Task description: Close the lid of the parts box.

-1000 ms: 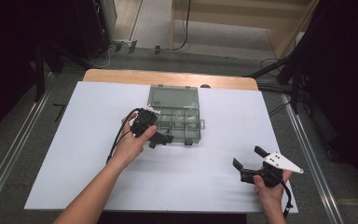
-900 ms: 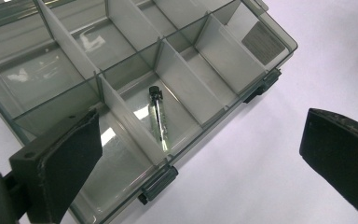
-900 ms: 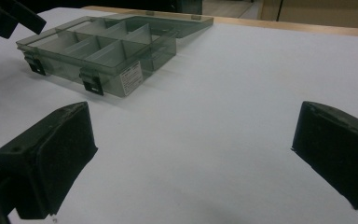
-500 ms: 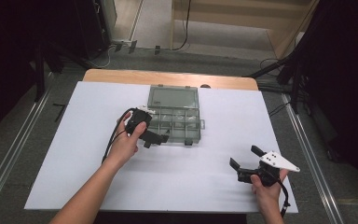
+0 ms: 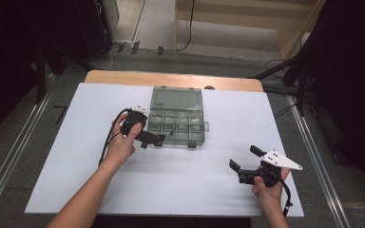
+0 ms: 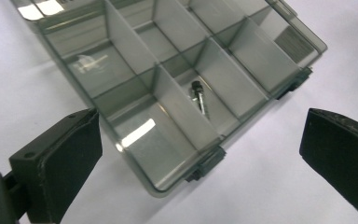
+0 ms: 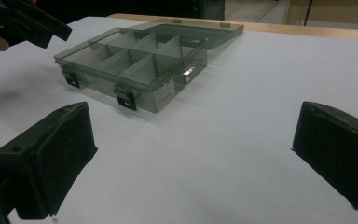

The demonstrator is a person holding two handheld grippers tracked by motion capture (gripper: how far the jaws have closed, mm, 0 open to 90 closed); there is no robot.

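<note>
Grippers first, nearest the person: the right gripper (image 5: 242, 160) hovers low over the white table (image 5: 76, 180) near its front right corner, jaws spread wide with nothing between them, and it has slid a little toward the front edge since a second ago. In the right gripper view its jaws look across bare table at the front wall of the box (image 7: 135, 70).

Farther in, the left gripper (image 5: 158, 139) has drawn back from over the box toward the person's left and now sits at the box's front left corner, jaws spread and empty. A second ago it reached farther across the compartments.

The box (image 5: 178, 124) lies mid-table, well apart from the right gripper, its long axis running left to right, its clear lid (image 5: 177, 98) folded open flat on the far side and its two latches facing the person. In the left gripper view a small dark screw (image 6: 198, 96) lies in a front-row compartment, its long axis roughly front to back, head toward the far divider.
</note>
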